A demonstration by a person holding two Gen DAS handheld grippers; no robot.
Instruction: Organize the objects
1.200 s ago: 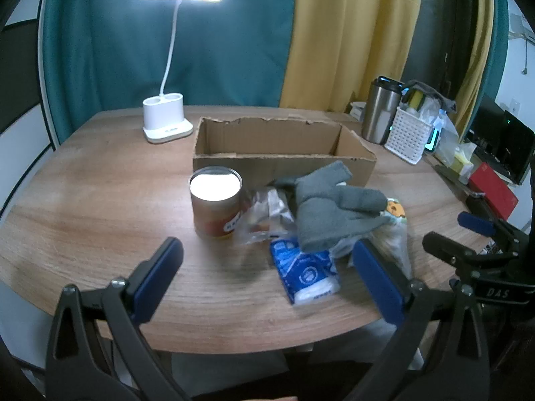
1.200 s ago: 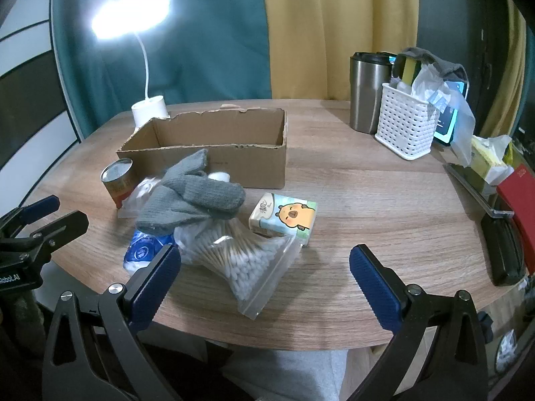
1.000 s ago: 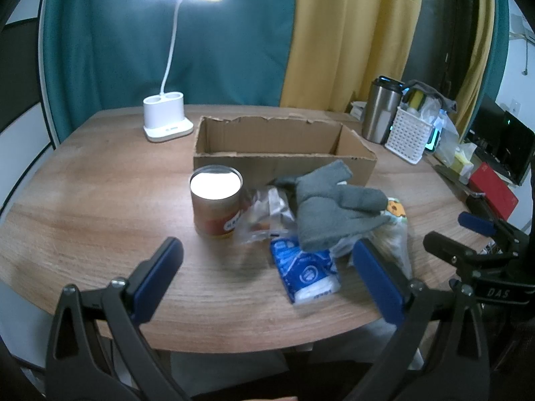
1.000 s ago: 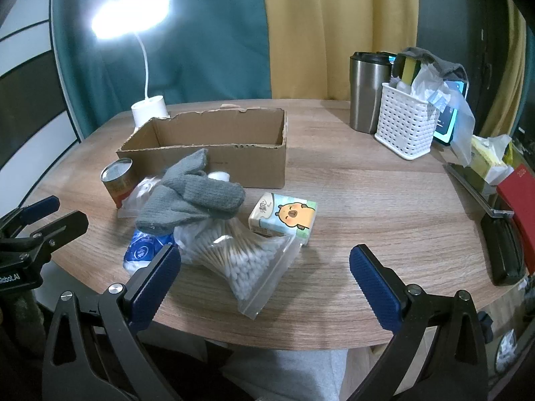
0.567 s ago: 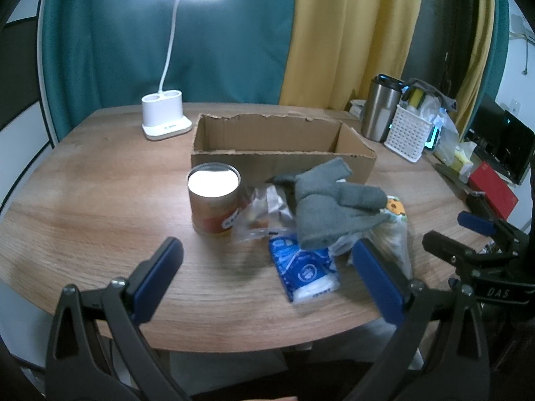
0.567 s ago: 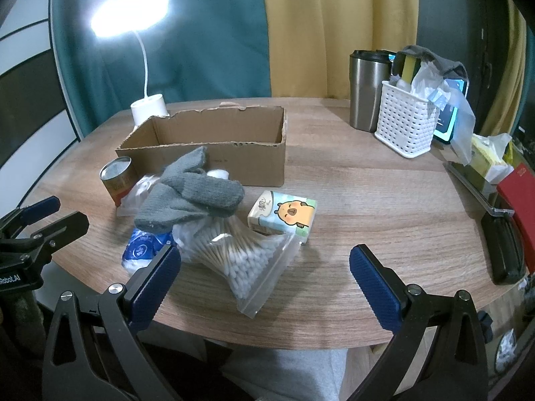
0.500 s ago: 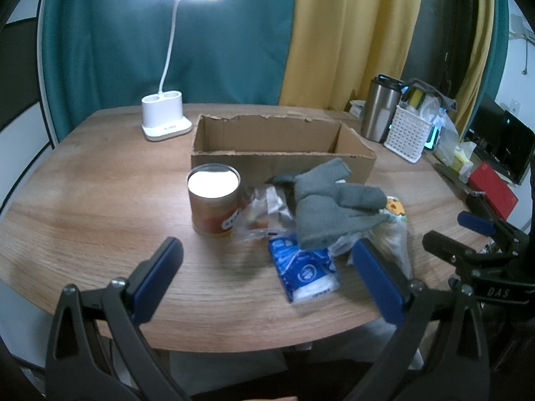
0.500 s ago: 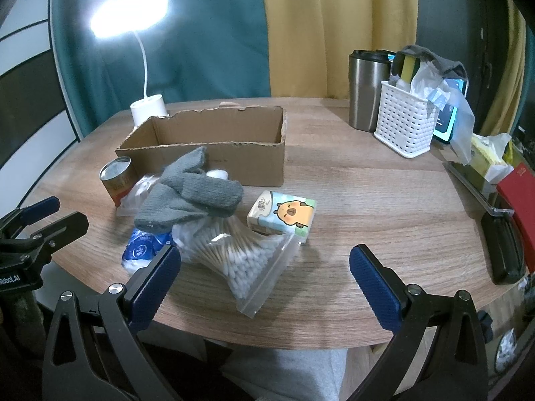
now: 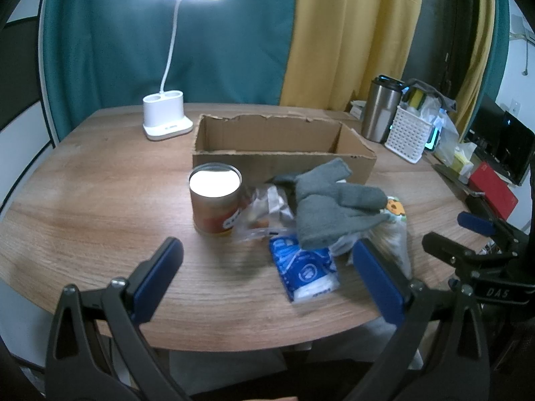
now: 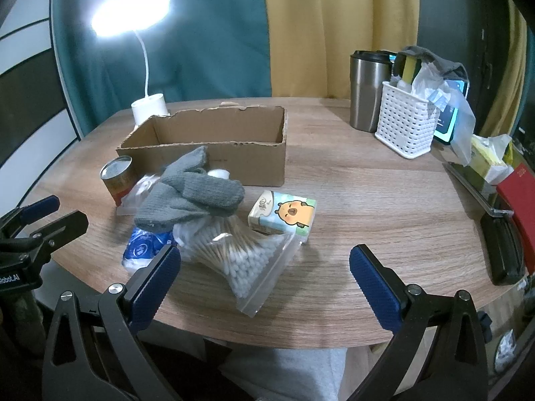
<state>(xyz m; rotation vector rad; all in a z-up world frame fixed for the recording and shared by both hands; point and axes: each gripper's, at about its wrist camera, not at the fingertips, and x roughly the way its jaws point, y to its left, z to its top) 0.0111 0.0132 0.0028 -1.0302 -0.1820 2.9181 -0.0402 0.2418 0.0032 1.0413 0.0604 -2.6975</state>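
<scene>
An open, empty cardboard box (image 9: 281, 143) (image 10: 214, 140) sits mid-table. In front of it lie a tin can (image 9: 215, 197) (image 10: 118, 177), a grey glove (image 9: 331, 207) (image 10: 190, 193), a blue tissue pack (image 9: 304, 269) (image 10: 143, 245), a clear snack bag (image 9: 264, 210), a bag of cotton swabs (image 10: 240, 257) and a cartoon tissue pack (image 10: 282, 214). My left gripper (image 9: 267, 277) is open and empty, near the table's front edge facing the can and blue pack. My right gripper (image 10: 264, 280) is open and empty, over the swab bag's near end.
A white desk lamp (image 9: 165, 117) stands back left. A steel tumbler (image 10: 367, 90) and white basket (image 10: 406, 123) stand back right. A red book (image 10: 520, 197) and black case (image 10: 501, 247) lie at the right edge of the wooden table (image 10: 367, 207).
Both grippers have drifted very slightly; the scene shifts a little in each view. Both stay open and empty, and no object has moved.
</scene>
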